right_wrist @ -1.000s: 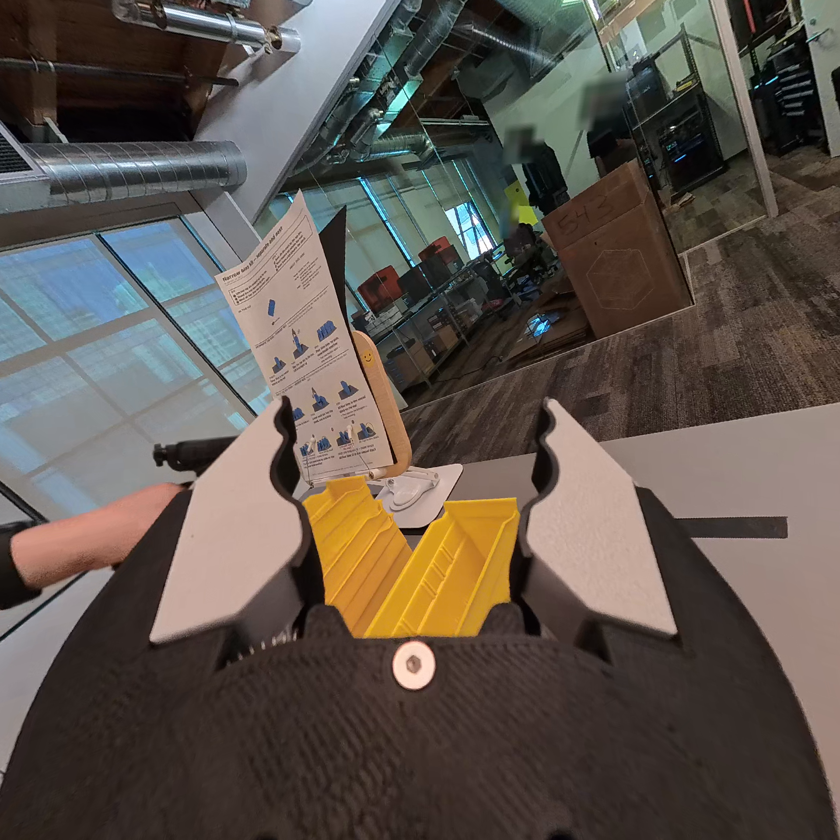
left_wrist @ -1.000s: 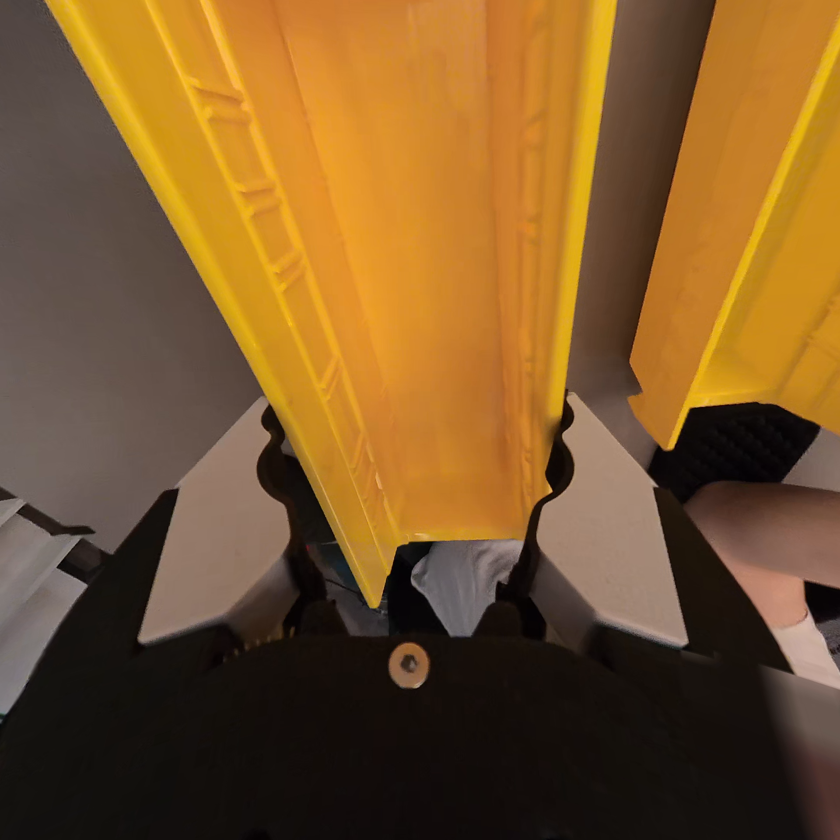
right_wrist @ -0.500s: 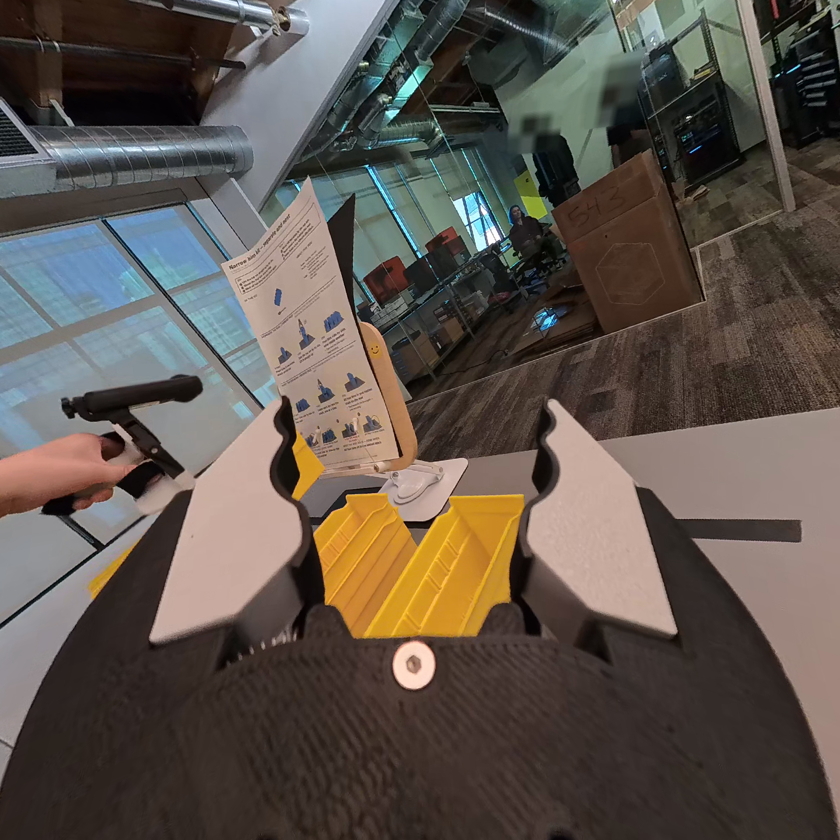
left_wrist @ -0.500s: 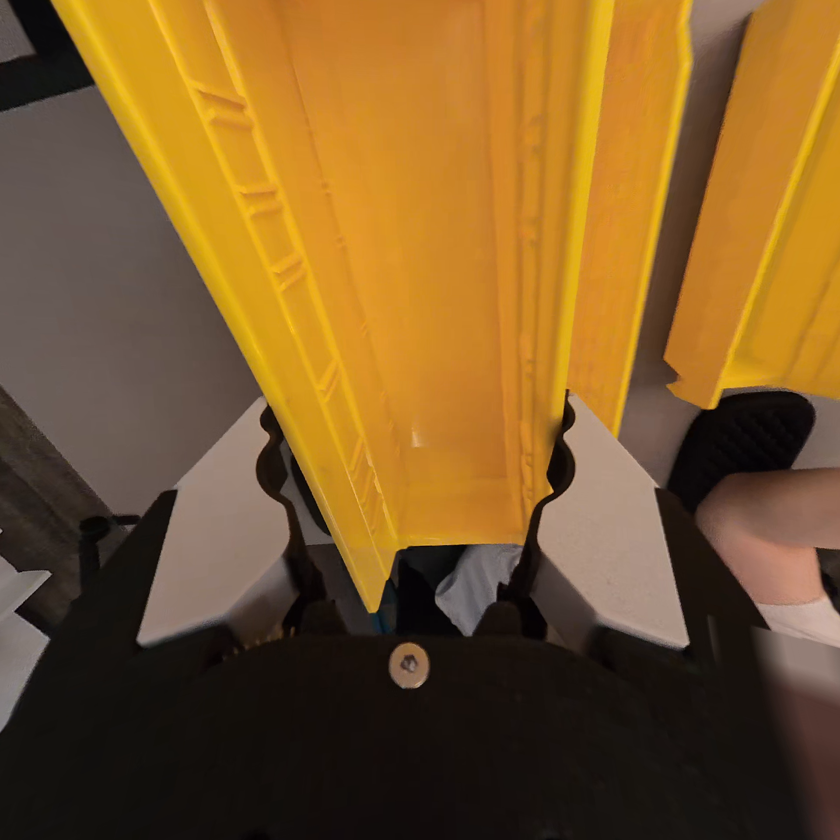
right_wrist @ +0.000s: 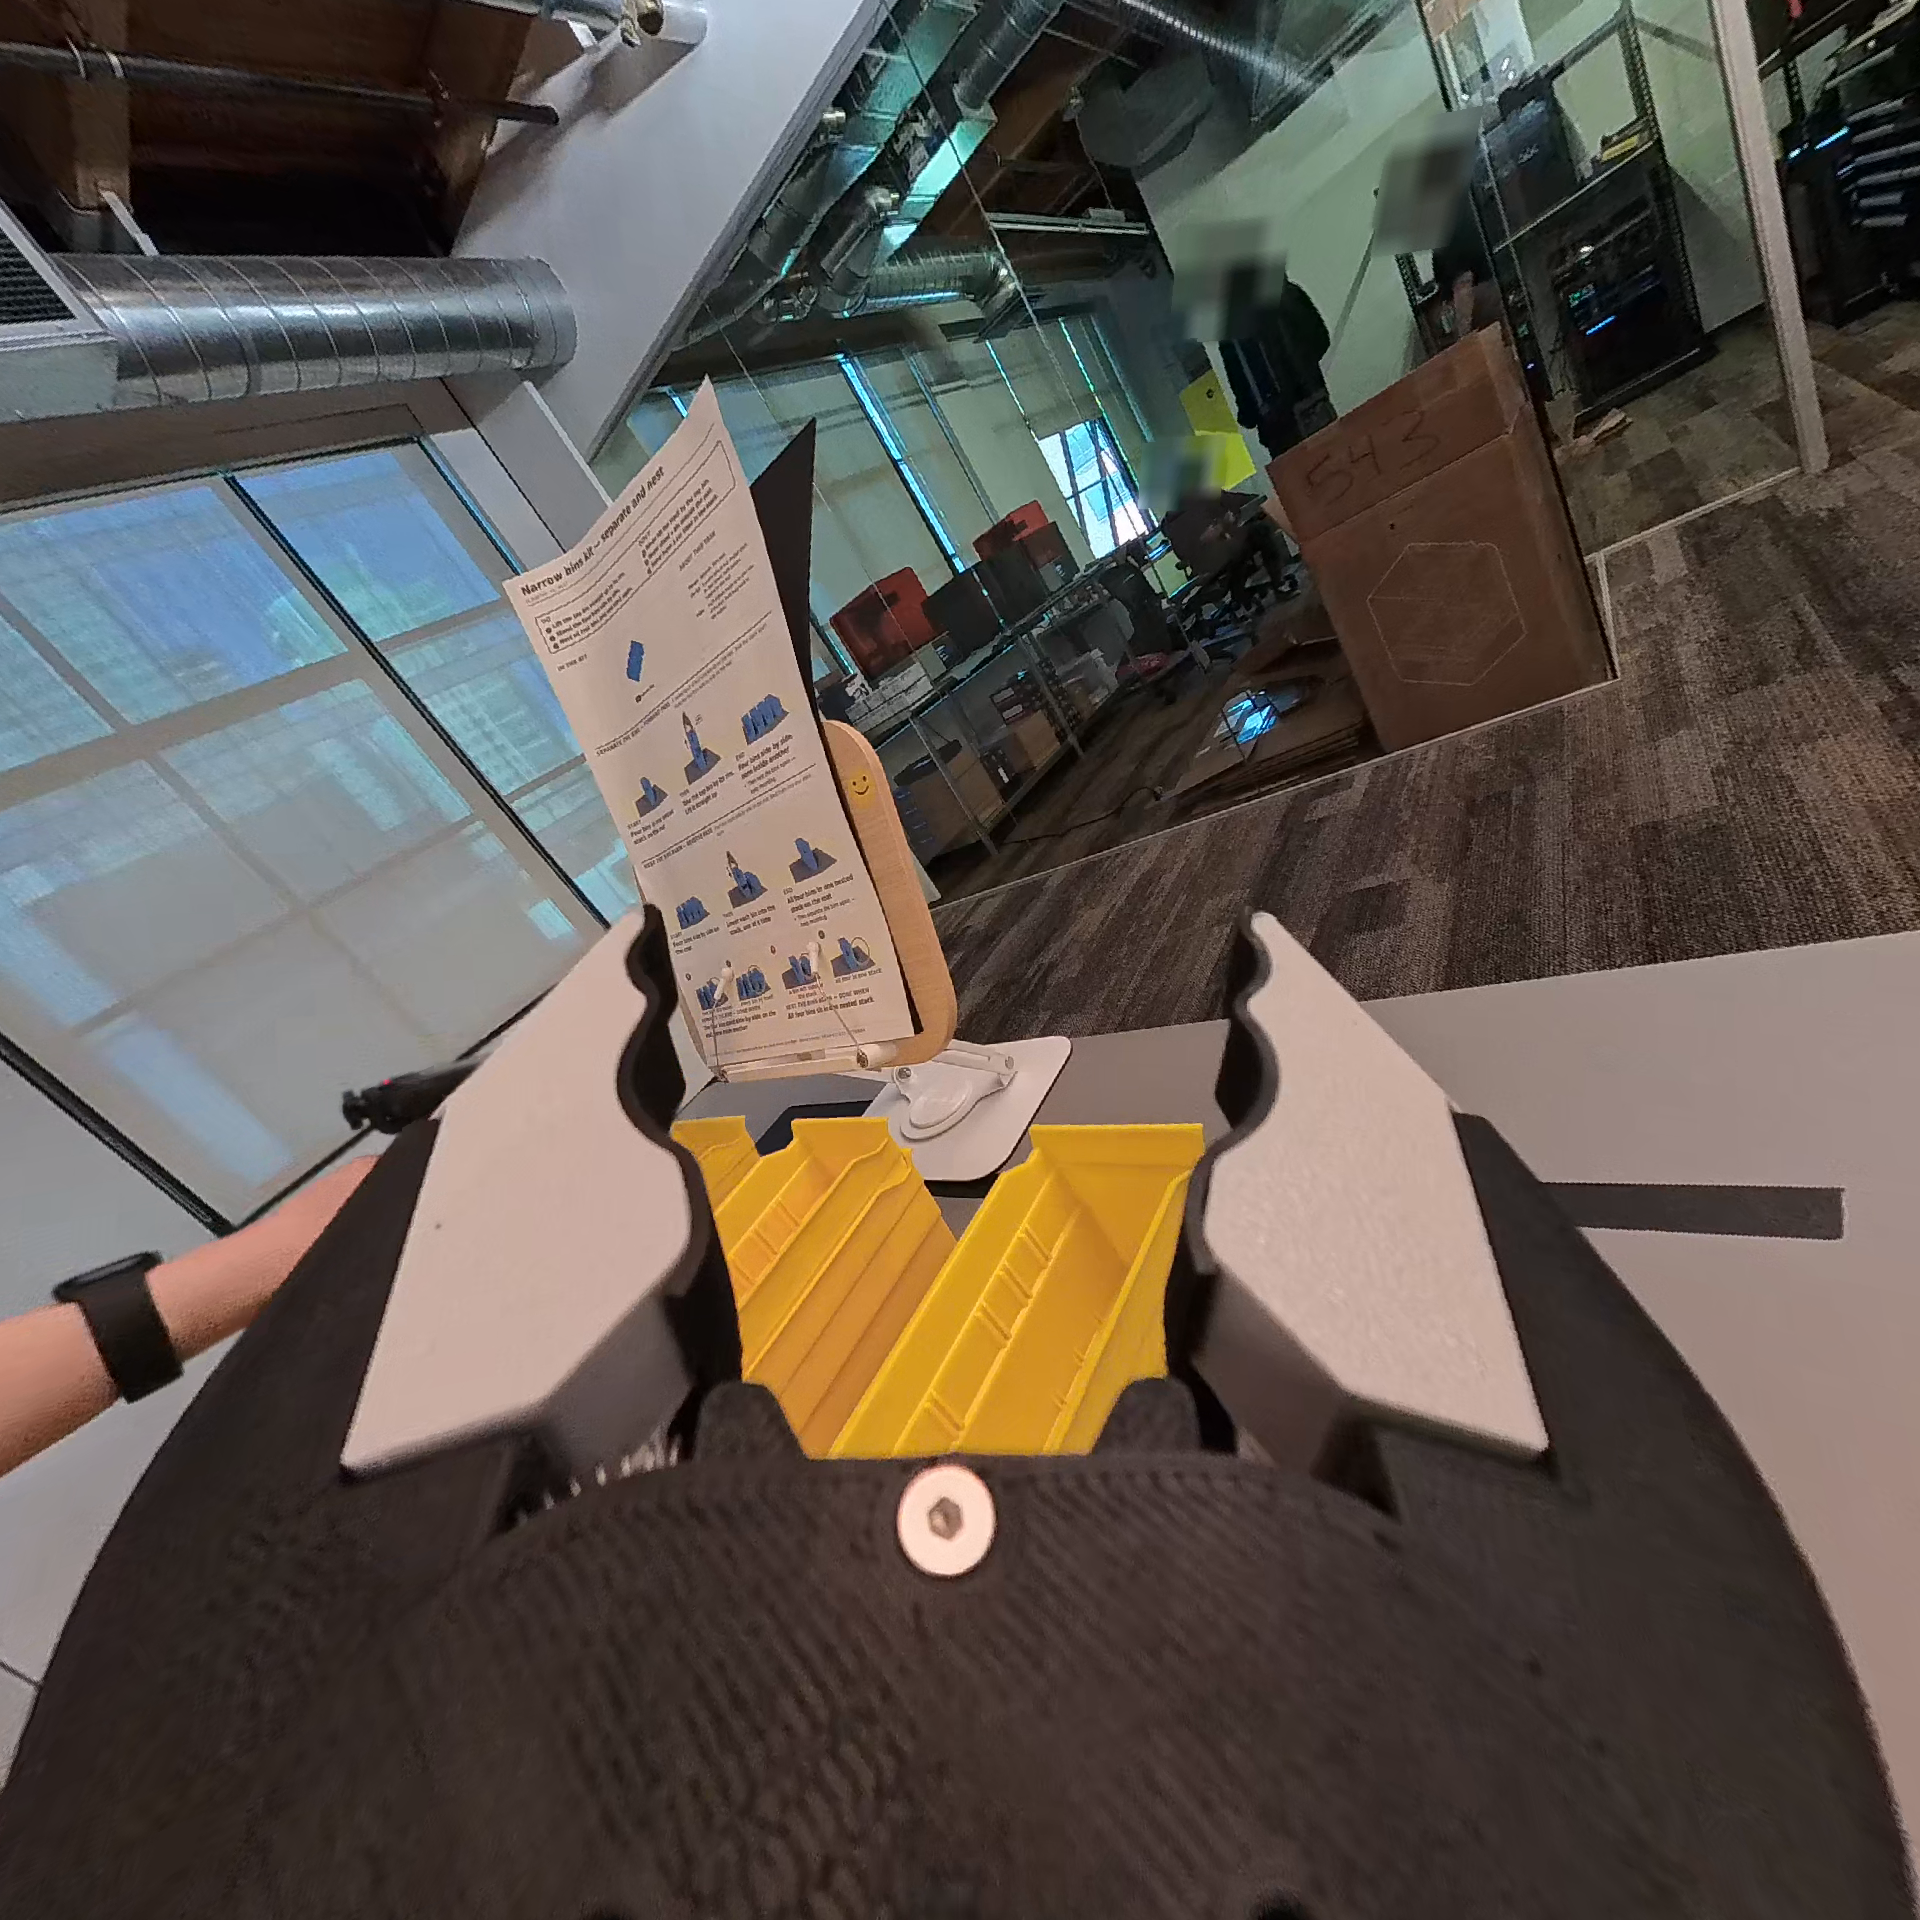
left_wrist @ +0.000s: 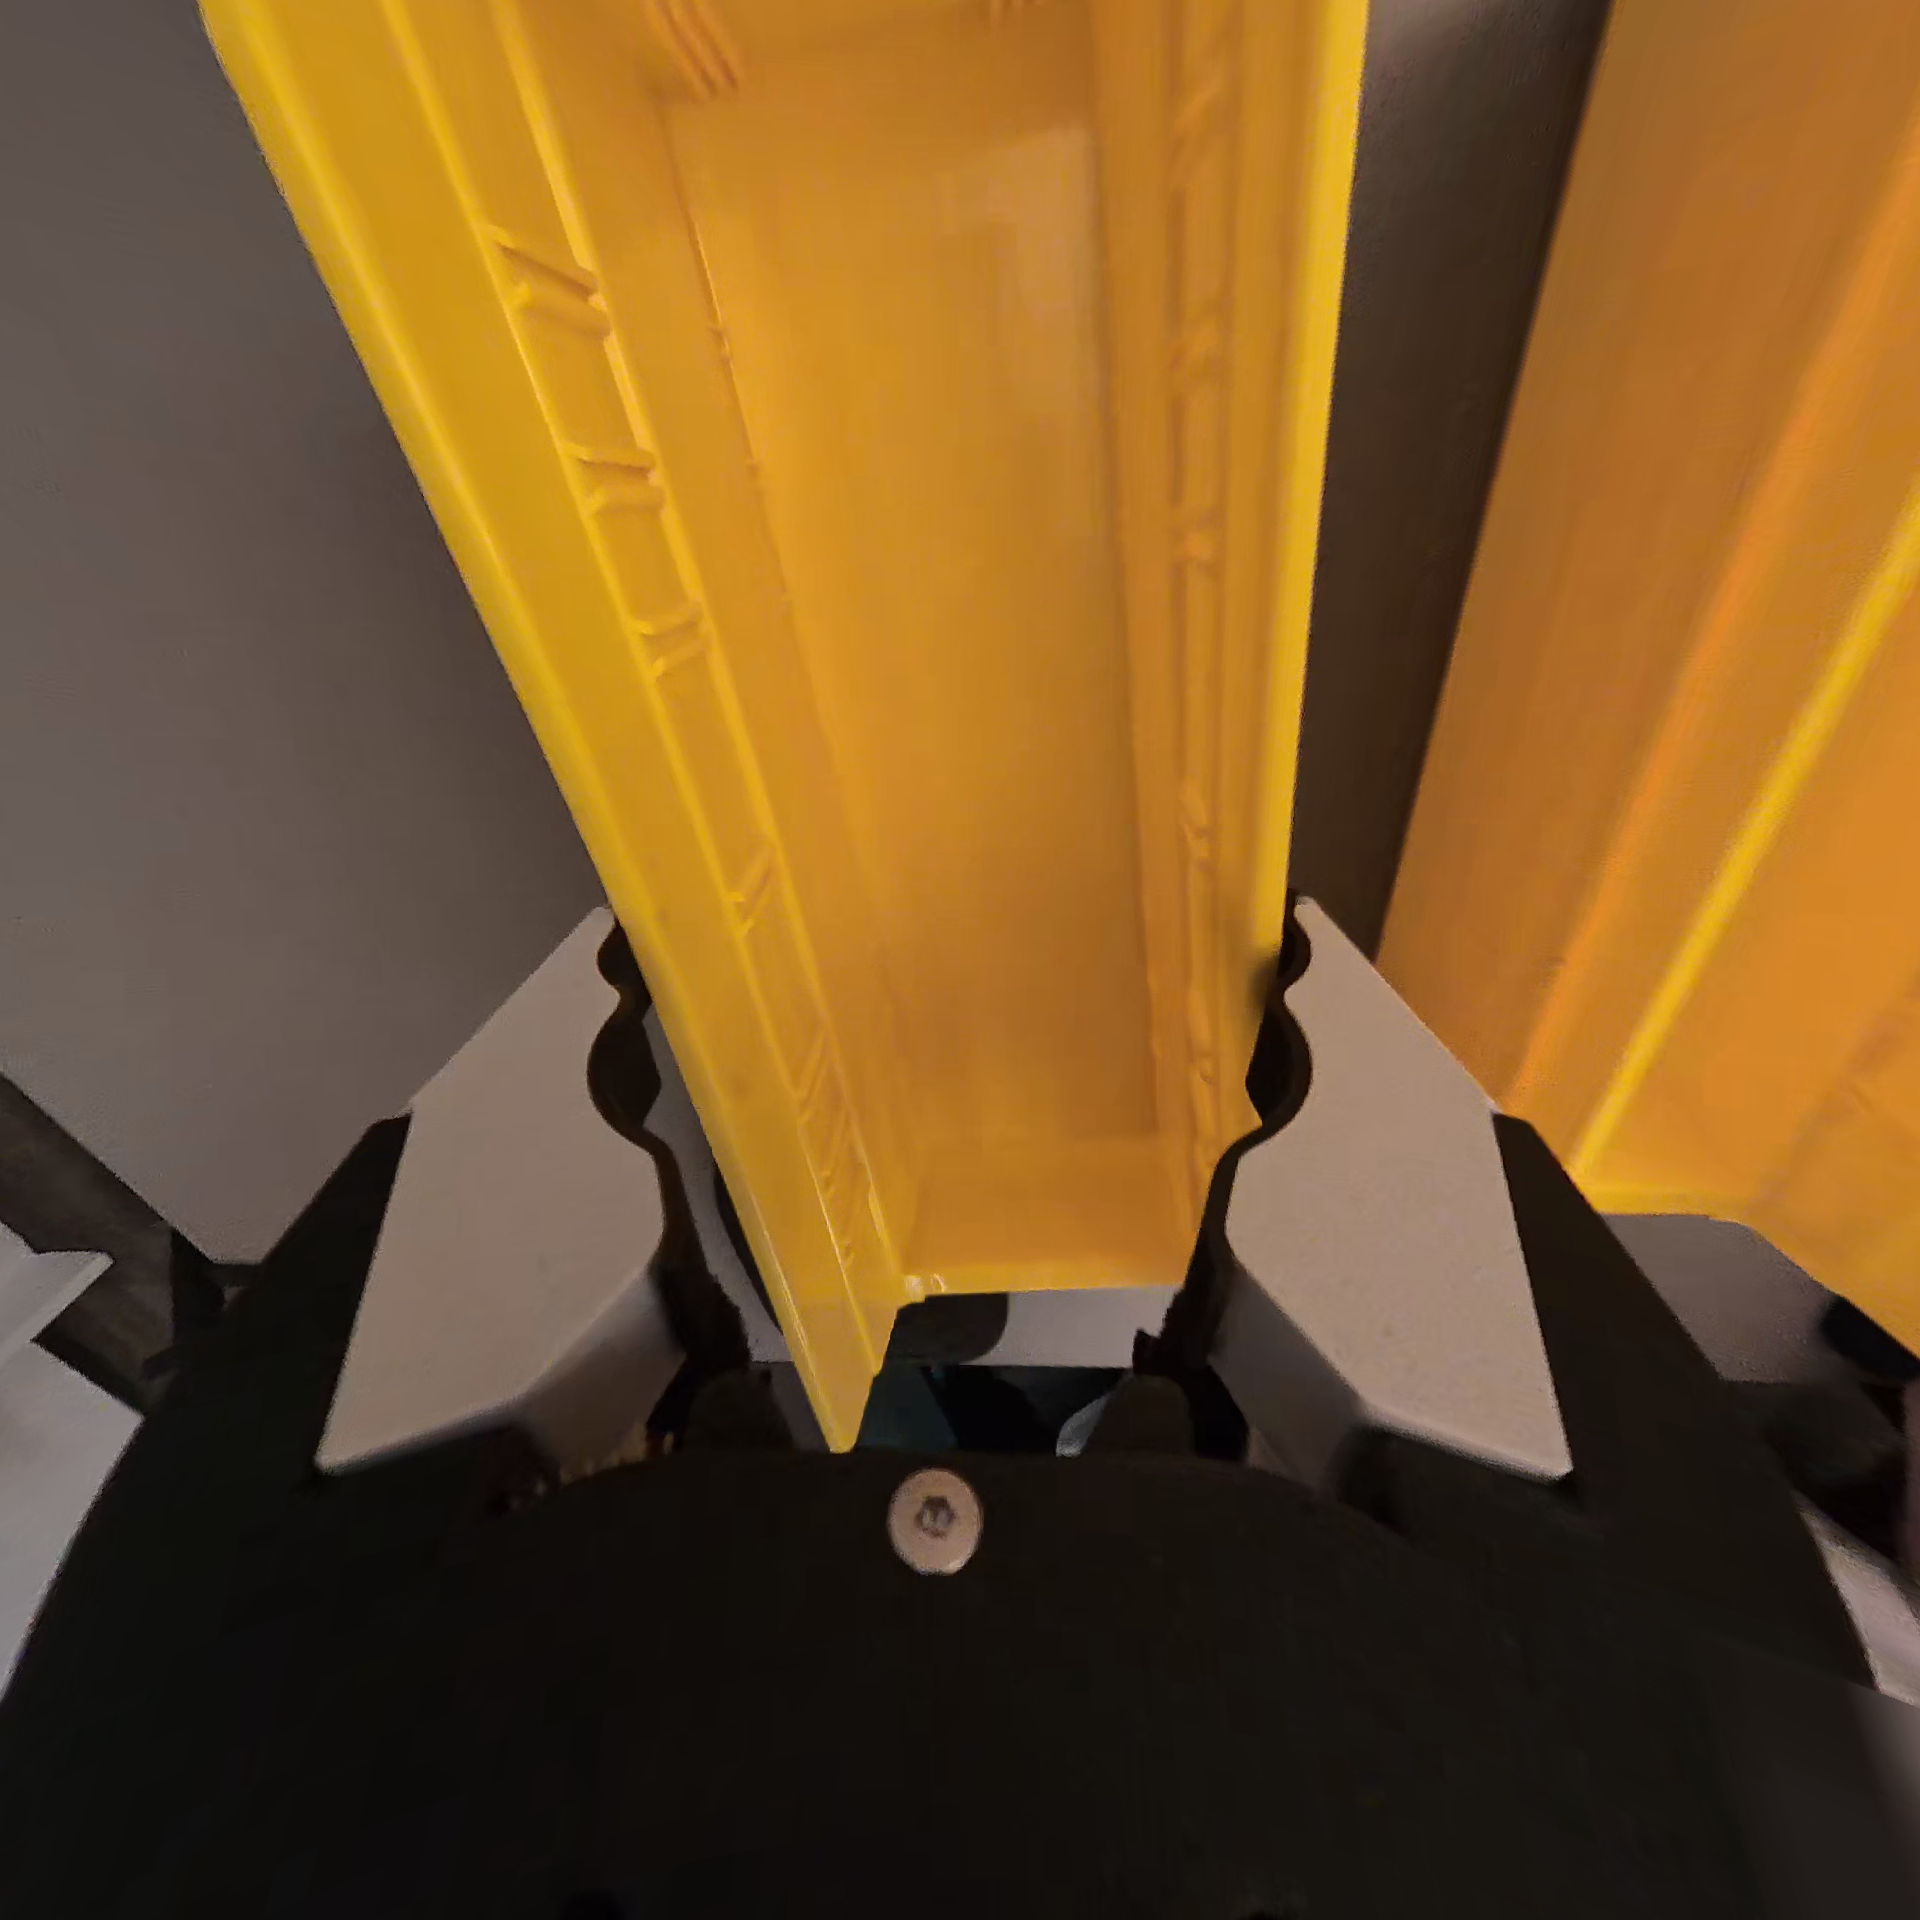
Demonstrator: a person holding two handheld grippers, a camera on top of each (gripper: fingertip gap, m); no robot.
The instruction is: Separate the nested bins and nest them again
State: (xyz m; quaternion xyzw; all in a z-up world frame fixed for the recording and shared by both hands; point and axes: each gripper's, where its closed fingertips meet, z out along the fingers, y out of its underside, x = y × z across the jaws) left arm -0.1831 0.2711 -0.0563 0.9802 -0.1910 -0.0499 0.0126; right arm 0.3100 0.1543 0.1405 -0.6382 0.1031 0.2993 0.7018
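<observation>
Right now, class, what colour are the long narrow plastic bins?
Yellow; the right wrist view shows them best.

Smooth, slightly glossy yellow plastic bin [left_wrist: 935,623]; matt grey table [right_wrist: 1662,1081]; paper sheet [right_wrist: 707,748] at twelve o'clock on a wooden stand [right_wrist: 894,883].

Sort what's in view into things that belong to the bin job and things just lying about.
Job:
- yellow bin between the left hand-held gripper fingers
- second yellow bin beside it
- yellow bins on the table
- instruction sheet

Lying about:
- cardboard box
- wooden stand
</observation>
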